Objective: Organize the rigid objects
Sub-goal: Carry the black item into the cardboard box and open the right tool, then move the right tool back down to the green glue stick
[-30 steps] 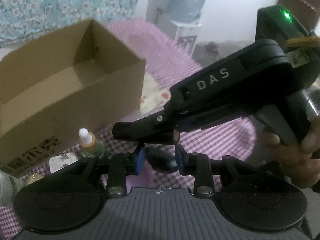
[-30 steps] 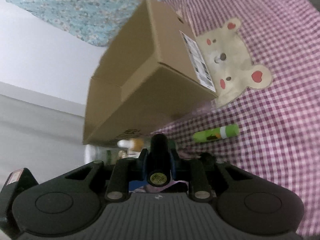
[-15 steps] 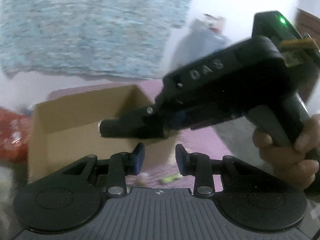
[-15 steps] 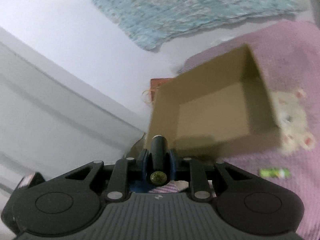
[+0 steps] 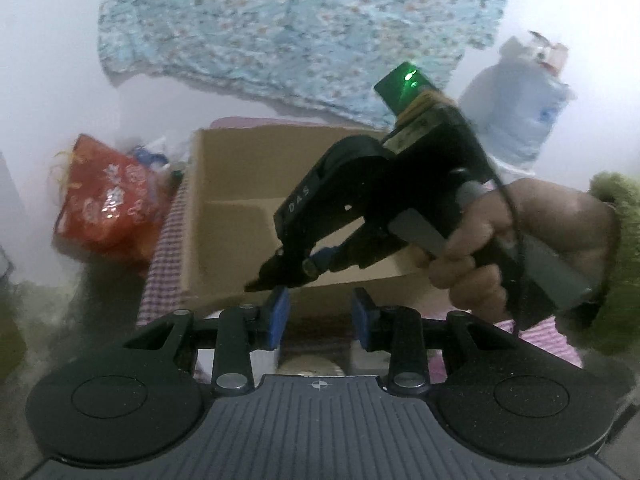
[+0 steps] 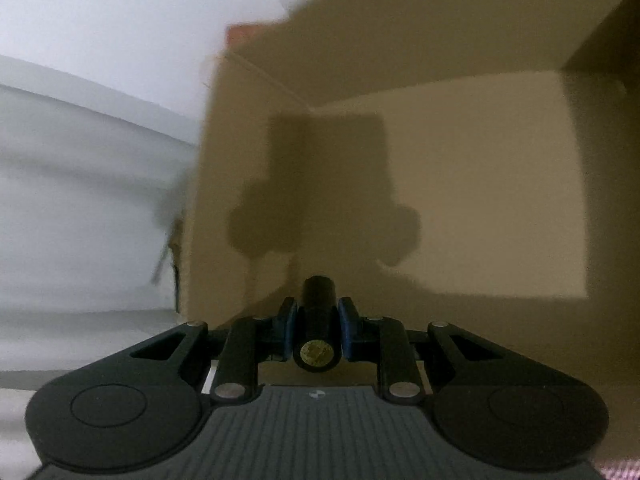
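My right gripper [image 6: 318,326] is shut on a black cylinder [image 6: 318,312] with a gold end cap and holds it just over the open cardboard box [image 6: 460,200], pointing down into it. Its shadow falls on the box floor, which looks bare. In the left wrist view the right gripper [image 5: 296,268] leans over the near wall of the box [image 5: 232,208], the cylinder's tip poking out at its fingertips. My left gripper [image 5: 318,318] is open and empty, in front of the box's near wall.
A red printed bag [image 5: 108,200] lies left of the box. A pink checked cloth [image 5: 160,248] covers the surface. A floral cloth [image 5: 300,24] hangs on the wall behind. A water bottle [image 5: 520,108] stands at the right.
My right gripper has lifted the black cylinder from beside the box up and over its open top. My left gripper has risen and tilted up; it stays open.
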